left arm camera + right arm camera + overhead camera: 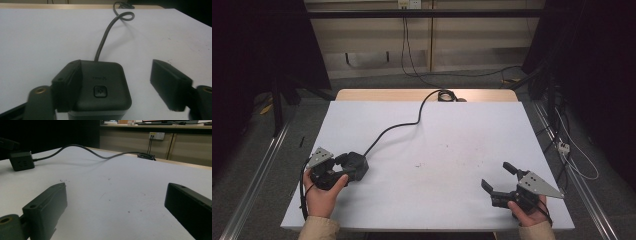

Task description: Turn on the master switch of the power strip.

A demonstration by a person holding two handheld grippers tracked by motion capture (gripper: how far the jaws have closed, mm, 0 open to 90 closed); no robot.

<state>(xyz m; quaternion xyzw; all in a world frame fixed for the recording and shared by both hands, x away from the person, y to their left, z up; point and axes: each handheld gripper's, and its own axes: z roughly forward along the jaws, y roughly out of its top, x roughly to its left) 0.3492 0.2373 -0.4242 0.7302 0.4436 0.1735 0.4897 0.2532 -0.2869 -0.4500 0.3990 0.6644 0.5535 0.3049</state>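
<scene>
A black cube-shaped power block (356, 166) (101, 87) with a square button on top sits at the table's front left. Its dark cable (397, 125) (105, 40) runs to a coil (446, 95) at the far edge. My left gripper (344, 169) (117, 83) is open around the block. One jaw is against the block's left side; the other stands well off to its right. My right gripper (498, 176) (118, 205) is open at the front right with nothing between its jaws. In the right gripper view the block (22, 163) and cable (82, 148) lie far off to the left.
The white table top (452, 150) has faint specks near its middle and a wooden strip (387, 95) at the far edge. Metal rails run along the floor on both sides. A white power strip (563, 147) and loose wires lie on the floor to the right.
</scene>
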